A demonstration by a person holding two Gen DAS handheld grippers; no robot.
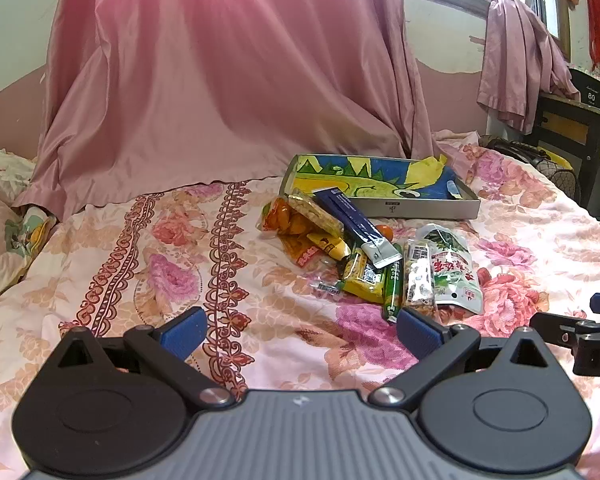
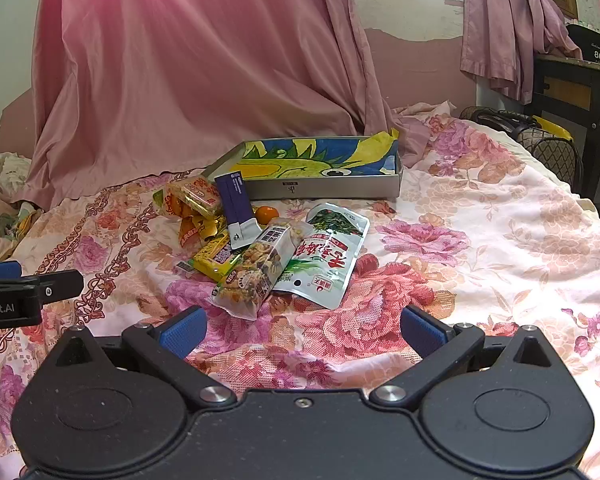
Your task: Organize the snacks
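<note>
A pile of snack packets (image 1: 356, 252) lies on the floral bedsheet in front of a shallow grey box (image 1: 420, 208) lined with a blue and yellow drawing. The pile holds a white and green pouch (image 2: 332, 256), a clear nut bar packet (image 2: 252, 276), a dark blue packet (image 2: 236, 204), yellow and orange packets and a small orange (image 2: 267, 213). My left gripper (image 1: 300, 330) is open and empty, short of the pile. My right gripper (image 2: 300, 330) is open and empty, just before the nut bar packet. The box (image 2: 324, 190) also shows in the right wrist view.
A pink curtain (image 1: 220, 80) hangs behind the bed. A dark wooden desk (image 1: 580, 120) and a bag (image 2: 540, 140) stand at the right. Pillows (image 1: 4, 216) lie at the left. The right gripper's arm (image 1: 580, 336) shows at the left view's right edge.
</note>
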